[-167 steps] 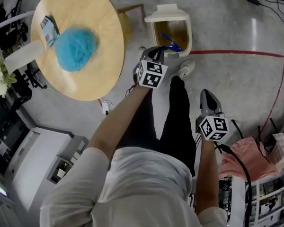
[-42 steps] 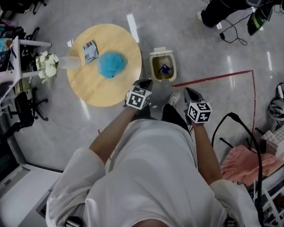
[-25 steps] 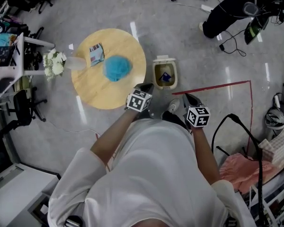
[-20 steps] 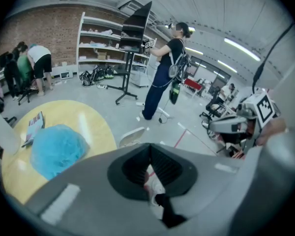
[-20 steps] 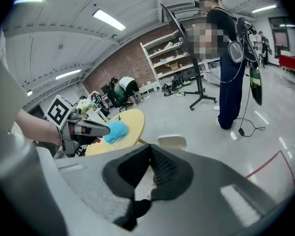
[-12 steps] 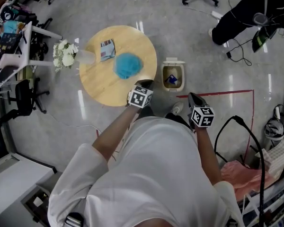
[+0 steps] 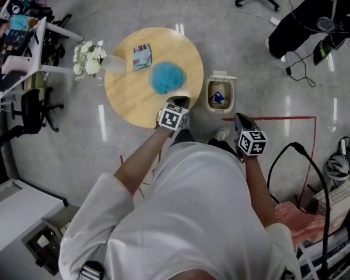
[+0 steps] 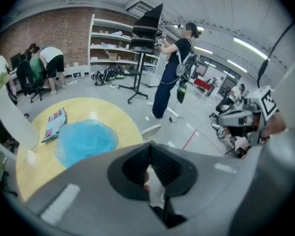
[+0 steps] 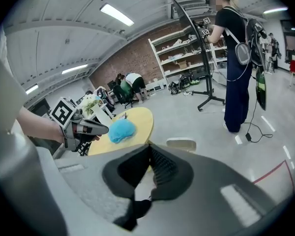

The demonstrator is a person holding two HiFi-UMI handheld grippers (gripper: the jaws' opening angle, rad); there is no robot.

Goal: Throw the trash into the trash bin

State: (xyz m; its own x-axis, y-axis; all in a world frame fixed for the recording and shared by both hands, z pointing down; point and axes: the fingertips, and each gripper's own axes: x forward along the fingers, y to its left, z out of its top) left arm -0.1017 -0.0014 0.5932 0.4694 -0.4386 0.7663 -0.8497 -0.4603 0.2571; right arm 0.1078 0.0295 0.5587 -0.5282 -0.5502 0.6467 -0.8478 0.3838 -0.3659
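Nearby, blue trash [image 7: 166,78] lies ahead of left gripper's [image 7: 178,101] fingers [image 8: 165,167]

The blue scrap [image 7: 219,97] inside the trash bin [image 7: 222,76] is too small to identify, perhaps a wrapper.

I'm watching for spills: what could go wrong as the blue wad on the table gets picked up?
The left gripper is shut, so it could push the blue wad along the table rather than grasp it. The flower vase stands at the rim and might tip. The bin opening looks narrow; the wad may snag.
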